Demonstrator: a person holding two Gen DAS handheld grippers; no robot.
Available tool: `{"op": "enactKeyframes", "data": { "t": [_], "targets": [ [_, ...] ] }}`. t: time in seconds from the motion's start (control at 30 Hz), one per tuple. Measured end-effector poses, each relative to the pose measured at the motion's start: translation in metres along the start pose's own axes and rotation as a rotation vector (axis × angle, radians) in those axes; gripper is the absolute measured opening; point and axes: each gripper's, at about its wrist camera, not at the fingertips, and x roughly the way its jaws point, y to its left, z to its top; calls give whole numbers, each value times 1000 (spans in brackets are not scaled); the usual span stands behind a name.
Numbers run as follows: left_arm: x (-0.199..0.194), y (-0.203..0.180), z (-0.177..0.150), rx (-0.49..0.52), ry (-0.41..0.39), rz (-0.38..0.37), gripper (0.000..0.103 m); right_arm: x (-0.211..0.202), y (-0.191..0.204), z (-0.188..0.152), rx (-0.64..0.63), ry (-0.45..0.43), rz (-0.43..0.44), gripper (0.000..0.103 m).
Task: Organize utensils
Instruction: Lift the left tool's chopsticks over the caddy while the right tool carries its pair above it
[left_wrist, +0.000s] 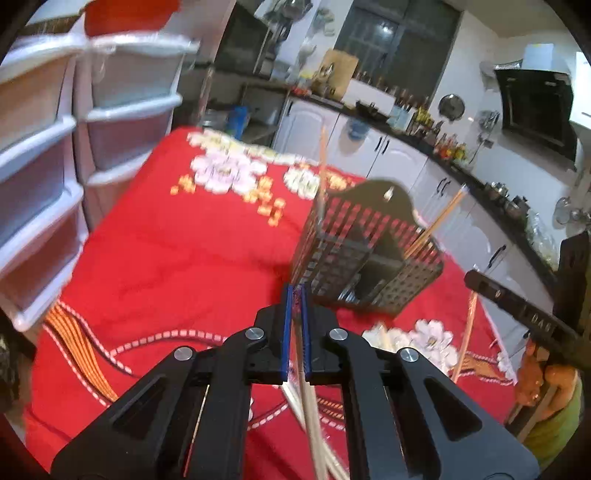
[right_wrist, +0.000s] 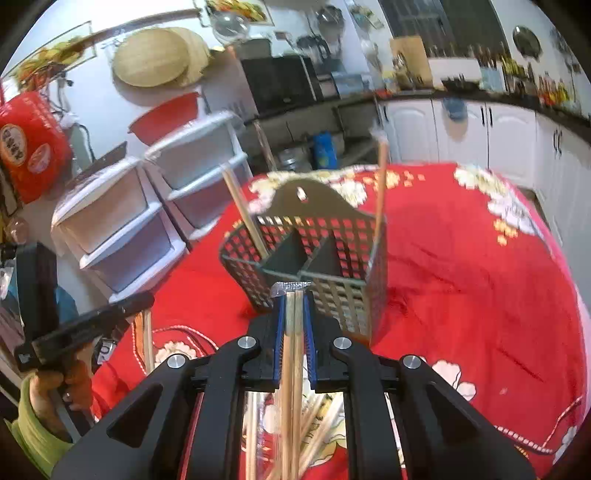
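A: What does the left gripper (left_wrist: 295, 291) hold, and why that way?

B: Its jaws are closed on a pale chopstick (left_wrist: 308, 398), which hangs down below and behind the pads. Gripping it near one end probably lets the free end drop into the holder.

A: And the holder?

B: The black slotted utensil holder (left_wrist: 373, 247) stands just ahead of that gripper, slightly to its right, on the red flowered tablecloth (left_wrist: 166, 258). Chopsticks already lean in its end compartments, so the dividers seem to keep sorts apart.

A: The right gripper (right_wrist: 294, 295)?

B: It is pinched narrow on a pair of wooden chopsticks (right_wrist: 291, 350), held side by side so they go in together. The holder sits directly ahead of it; the loose pile of chopsticks (right_wrist: 317, 417) lies beneath it.
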Motion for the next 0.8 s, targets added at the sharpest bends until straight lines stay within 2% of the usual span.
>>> {"op": "enactKeyframes", "data": {
  "t": [0.33, 0.8],
  "targets": [
    [-27, -29, 27, 51, -91, -59, 1, -33, 18, 12, -46, -91, 18, 10],
    [-46, -62, 64, 107, -181, -110, 0, -58, 20, 36, -60, -197, 16, 10]
  ]
}}
